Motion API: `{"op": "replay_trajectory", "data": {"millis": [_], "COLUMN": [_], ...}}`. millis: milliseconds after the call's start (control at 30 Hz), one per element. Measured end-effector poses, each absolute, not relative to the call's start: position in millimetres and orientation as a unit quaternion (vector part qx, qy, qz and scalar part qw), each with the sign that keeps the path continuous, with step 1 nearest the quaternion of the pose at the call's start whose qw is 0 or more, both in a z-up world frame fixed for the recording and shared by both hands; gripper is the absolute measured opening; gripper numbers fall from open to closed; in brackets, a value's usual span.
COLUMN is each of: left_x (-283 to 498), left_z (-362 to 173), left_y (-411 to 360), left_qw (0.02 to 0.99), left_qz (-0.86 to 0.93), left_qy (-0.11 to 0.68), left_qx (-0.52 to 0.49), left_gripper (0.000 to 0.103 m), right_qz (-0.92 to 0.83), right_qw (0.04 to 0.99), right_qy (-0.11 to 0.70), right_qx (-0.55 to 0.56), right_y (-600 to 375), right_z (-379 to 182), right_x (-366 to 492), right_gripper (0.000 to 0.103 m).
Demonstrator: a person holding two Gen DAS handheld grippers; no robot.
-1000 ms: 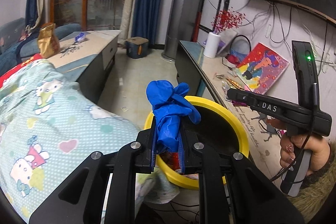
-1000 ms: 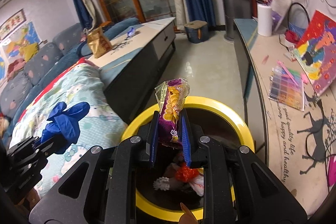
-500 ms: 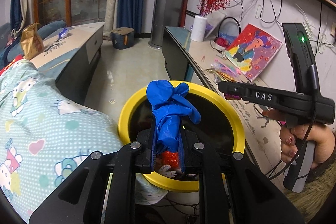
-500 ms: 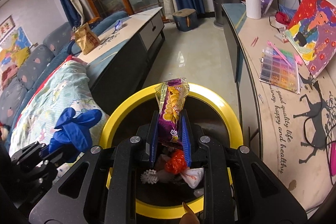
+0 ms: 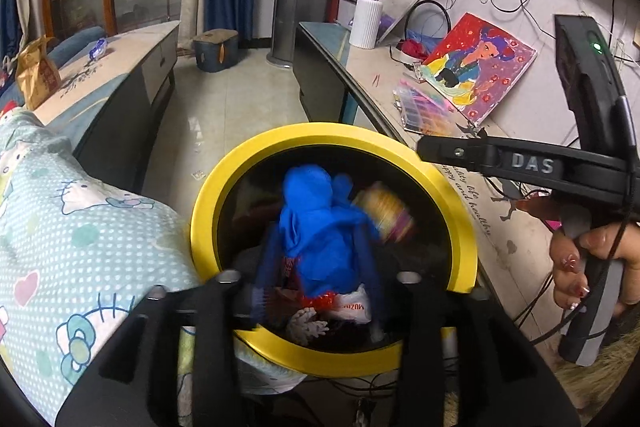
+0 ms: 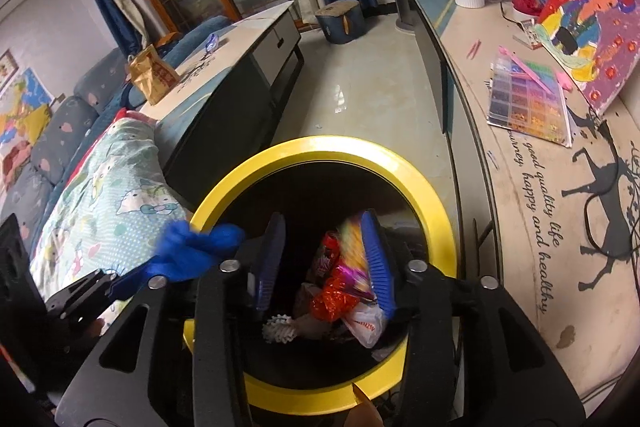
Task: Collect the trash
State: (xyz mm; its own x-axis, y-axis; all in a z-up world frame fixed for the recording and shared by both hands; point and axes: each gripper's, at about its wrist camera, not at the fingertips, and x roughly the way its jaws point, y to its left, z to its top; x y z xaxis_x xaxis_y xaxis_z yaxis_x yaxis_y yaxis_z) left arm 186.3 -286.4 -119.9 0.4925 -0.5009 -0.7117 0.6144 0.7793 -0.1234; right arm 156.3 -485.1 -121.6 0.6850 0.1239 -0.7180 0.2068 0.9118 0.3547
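Note:
A yellow-rimmed black bin (image 5: 336, 131) (image 6: 340, 145) sits right under both grippers. My left gripper (image 5: 318, 239) hangs over its mouth with jaws opening. A blue glove (image 5: 316, 227) is loose and blurred between the spread pads. My right gripper (image 6: 323, 223) is also opening over the bin. A purple and yellow snack packet (image 6: 354, 243) is slipping down along its right pad, and shows as a blur (image 5: 384, 215) in the left wrist view. Red wrappers (image 6: 334, 301) and a white bag (image 6: 364, 323) lie inside.
A bed with a cartoon-cat cover (image 5: 60, 227) presses against the bin's left side. A low cabinet (image 6: 240, 67) carries a brown paper bag (image 6: 154, 75). The long side table (image 6: 520, 187) on the right holds a painting, a bead tray and a white vase.
Both grippers came lower over the bin and their jaws spread apart. The glove and the snack packet, held tight before, now hang loose and blurred.

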Motion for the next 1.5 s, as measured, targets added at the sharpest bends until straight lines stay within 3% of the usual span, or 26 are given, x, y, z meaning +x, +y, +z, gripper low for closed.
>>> {"op": "replay_trajectory", "data": {"millis": [100,200,233,333,400,567,633,900,1200,1500], "left_x": [189,190,190,189,187,178,174,149,98,59], "left_z": [-117,-110,-108,-97,-89,-69,-62,-34,-19,-15], "left_y": [-281,-273,-271,-255,-244,-212,-199,-144,-90,-62], "left_qw": [0.863,0.87,0.872,0.881,0.889,0.907,0.913,0.938,0.964,0.979], "left_qz": [-0.32,-0.309,-0.306,-0.292,-0.278,-0.242,-0.228,-0.169,-0.107,-0.078], "left_qy": [0.385,0.38,0.378,0.369,0.362,0.345,0.337,0.303,0.244,0.19], "left_qx": [0.066,0.057,0.055,0.044,0.038,0.023,0.021,0.006,0.001,-0.009], "left_gripper": [0.066,0.085,0.087,0.095,0.096,0.096,0.096,0.096,0.097,0.097], "right_qz": [-0.034,-0.044,-0.046,-0.055,-0.053,-0.04,-0.036,0.002,0.019,0.017], "right_qw": [0.896,0.902,0.903,0.912,0.918,0.931,0.935,0.957,0.983,0.992], "right_qy": [0.391,0.379,0.377,0.359,0.349,0.331,0.326,0.281,0.177,0.126], "right_qx": [0.209,0.202,0.199,0.188,0.181,0.147,0.134,0.07,0.045,0.026], "right_y": [-489,-487,-486,-480,-474,-448,-437,-377,-328,-292], "right_z": [-118,-108,-106,-93,-84,-66,-61,-41,-26,-34], "right_x": [150,141,140,129,123,108,105,83,47,25], "right_gripper": [0.049,0.056,0.063,0.073,0.079,0.084,0.092,0.092,0.092,0.092]}}
